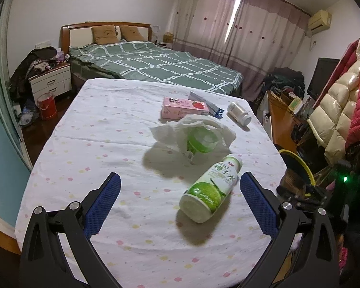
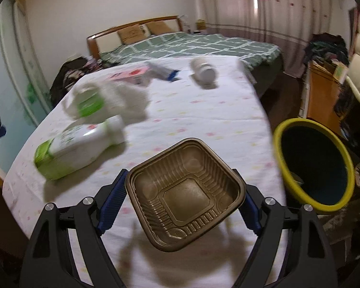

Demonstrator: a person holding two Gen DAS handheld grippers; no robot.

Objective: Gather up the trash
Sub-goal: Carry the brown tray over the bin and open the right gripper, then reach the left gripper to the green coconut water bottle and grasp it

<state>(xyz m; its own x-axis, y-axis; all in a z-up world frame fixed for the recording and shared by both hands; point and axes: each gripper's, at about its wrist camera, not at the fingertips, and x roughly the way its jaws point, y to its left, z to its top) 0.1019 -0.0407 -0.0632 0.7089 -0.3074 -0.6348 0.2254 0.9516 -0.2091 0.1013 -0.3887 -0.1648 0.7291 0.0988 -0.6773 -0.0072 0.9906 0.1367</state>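
My right gripper point(image 2: 185, 184) is shut on a brown plastic tray point(image 2: 184, 194), which hangs tilted above the table with its shadow on the cloth below. The yellow-rimmed bin point(image 2: 314, 163) stands just right of the table, right of the tray. My left gripper point(image 1: 180, 184) is open above the cloth, with a green-and-white bottle point(image 1: 211, 189) lying on its side between and just beyond its fingers, untouched. Farther on lie a green-lidded cup in crumpled white tissue point(image 1: 199, 136), a pink carton point(image 1: 183, 108), a blue-and-white packet point(image 1: 213, 110) and a small white bottle point(image 1: 238, 112).
The table wears a white cloth with pastel dots point(image 1: 96, 132). A bed point(image 1: 156, 64) stands behind it, a nightstand and a red bucket point(image 1: 46, 105) at the left. A wooden desk point(image 1: 283, 117), clothes and jackets crowd the right side beside the bin point(image 1: 300, 165).
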